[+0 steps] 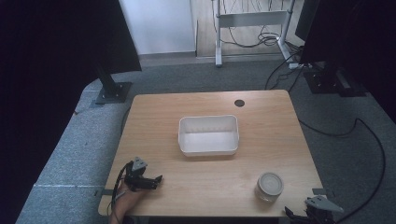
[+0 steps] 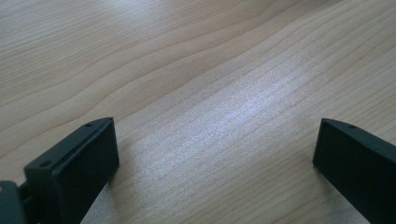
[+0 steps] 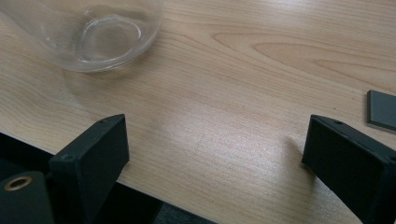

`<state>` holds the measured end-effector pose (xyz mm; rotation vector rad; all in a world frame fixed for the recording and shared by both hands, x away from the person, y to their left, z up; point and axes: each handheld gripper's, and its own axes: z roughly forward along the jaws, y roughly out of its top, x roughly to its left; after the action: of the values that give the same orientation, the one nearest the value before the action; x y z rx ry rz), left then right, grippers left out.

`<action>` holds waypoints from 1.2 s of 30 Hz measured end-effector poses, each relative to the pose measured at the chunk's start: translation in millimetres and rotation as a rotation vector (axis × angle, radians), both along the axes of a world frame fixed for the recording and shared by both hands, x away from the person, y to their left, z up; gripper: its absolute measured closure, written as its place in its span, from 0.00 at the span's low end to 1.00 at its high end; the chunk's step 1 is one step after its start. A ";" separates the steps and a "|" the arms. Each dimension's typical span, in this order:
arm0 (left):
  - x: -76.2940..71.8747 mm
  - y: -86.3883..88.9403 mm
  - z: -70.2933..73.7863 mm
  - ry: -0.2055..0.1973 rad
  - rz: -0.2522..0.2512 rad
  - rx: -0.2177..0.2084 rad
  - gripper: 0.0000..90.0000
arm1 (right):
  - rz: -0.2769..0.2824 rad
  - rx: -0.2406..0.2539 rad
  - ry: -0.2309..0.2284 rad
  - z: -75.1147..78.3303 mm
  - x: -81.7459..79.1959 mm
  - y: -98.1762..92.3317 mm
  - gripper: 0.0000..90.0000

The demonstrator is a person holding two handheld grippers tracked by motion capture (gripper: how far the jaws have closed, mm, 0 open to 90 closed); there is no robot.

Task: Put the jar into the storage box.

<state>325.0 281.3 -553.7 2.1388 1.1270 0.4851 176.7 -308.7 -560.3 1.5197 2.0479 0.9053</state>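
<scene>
A white rectangular tub [image 1: 208,135] stands empty in the middle of the wooden table [image 1: 261,112]. A clear glass jar [image 1: 269,186] stands near the front right corner; its base [image 3: 100,35] appears at the top left of the right gripper view. My left gripper [image 1: 158,181] rests low at the front left edge, held by a hand, jaws wide apart over bare wood [image 2: 215,135]. My right gripper [image 1: 299,215] sits at the front right edge, right of the jaw-side of the jar, open [image 3: 215,144] with nothing between its jaws.
A dark round hole [image 1: 239,103] marks the table's far side. A small dark flat plate [image 3: 382,109] lies at the table's right edge. Grey carpet, cables [image 1: 364,130] and black stand bases [image 1: 113,92] surround the table.
</scene>
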 end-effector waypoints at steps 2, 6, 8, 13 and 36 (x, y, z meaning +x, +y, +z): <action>0.0 0.0 -0.1 -0.001 0.000 -0.001 0.00 | -0.002 -0.009 -0.004 -1.0 0.2 1.6 0.05; -0.1 0.0 -0.1 -0.001 0.000 -0.001 0.00 | -0.015 -0.005 -0.002 -0.8 0.0 3.0 0.05; -0.1 0.0 -0.1 -0.001 0.000 -0.001 0.00 | -0.021 0.006 -0.006 -1.1 -0.1 2.5 0.04; -0.1 0.0 -0.1 -0.001 0.001 -0.001 0.00 | -0.017 0.000 -0.005 -1.1 -0.5 2.7 0.04; -0.3 0.1 0.0 0.000 0.000 0.000 0.00 | 0.005 0.049 -0.043 9.0 -3.4 4.5 0.00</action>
<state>324.6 281.4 -553.7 2.1386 1.1274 0.4857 173.3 -304.2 -551.3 1.5076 2.0136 0.9887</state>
